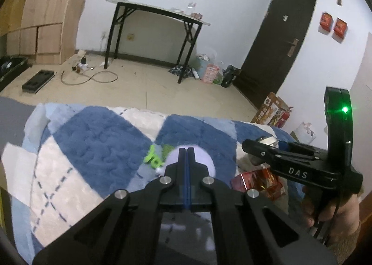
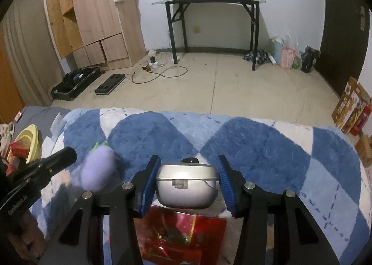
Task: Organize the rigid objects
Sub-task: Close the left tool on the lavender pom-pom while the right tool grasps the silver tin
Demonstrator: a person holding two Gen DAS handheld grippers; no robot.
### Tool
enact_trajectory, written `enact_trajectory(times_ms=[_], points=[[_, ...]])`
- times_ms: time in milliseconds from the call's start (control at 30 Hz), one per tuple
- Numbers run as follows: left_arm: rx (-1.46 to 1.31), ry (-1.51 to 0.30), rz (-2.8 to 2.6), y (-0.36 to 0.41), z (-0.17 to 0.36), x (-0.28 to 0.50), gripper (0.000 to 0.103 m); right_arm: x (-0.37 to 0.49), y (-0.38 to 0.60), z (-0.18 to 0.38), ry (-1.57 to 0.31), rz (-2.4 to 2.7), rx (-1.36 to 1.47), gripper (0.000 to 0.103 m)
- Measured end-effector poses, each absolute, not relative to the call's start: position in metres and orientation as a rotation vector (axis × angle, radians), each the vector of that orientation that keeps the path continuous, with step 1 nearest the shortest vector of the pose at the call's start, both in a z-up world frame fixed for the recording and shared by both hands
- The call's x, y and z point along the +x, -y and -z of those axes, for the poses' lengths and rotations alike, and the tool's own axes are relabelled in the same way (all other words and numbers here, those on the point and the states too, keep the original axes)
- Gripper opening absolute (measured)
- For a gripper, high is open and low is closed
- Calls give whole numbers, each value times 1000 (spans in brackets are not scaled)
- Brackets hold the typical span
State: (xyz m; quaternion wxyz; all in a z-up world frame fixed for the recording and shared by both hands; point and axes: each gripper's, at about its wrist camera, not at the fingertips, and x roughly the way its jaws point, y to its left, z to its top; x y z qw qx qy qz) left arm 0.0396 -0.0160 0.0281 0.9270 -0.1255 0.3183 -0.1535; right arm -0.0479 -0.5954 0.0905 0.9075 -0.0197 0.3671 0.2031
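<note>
Metal toy pot (image 2: pixel 187 186) sits between your spread right gripper (image 2: pixel 187 183); close on it. Left gripper (image 1: pixel 187 155) together, empty.

A bed is seen across the lower half of both views, covered by a plush blanket (image 2: pixel 267 148) patterned in blue and white diamonds. On the blanket, at lower centre of the right wrist view, a small silver pot (image 2: pixel 187 187) with a lid is set, just behind a glossy red box (image 2: pixel 183 237). A lilac plush toy (image 2: pixel 97 172) (blurred) is seen at lower left.
</note>
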Motion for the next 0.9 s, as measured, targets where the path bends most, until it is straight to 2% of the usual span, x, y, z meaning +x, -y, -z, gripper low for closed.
enact_trajectory(times_ms=[167, 367, 400, 433, 467, 500, 533, 900], points=[[-256, -744, 316, 19, -12, 52, 1, -44, 595, -86, -773, -422, -44, 48], [-262, -707, 367, 26, -17, 48, 3, -41, 597, -83, -785, -423, -40, 48], [-248, -705, 364, 29, -17, 48, 14, -40, 597, -83, -787, -425, -40, 48], [-248, -709, 364, 30, -15, 48, 39, -40, 596, -82, -790, -427, -42, 48], [-258, -710, 362, 31, -14, 49, 57, -40, 596, -82, -792, -428, -42, 48], [-283, -701, 367, 30, -12, 49, 83, -39, 596, -81, -793, -428, -42, 48], [-312, -685, 383, 28, -10, 48, 88, -39, 596, -81, -794, -428, -42, 48], [-321, -746, 337, 33, 5, 59, 88, -35, 598, -75, -805, -424, -29, 48]])
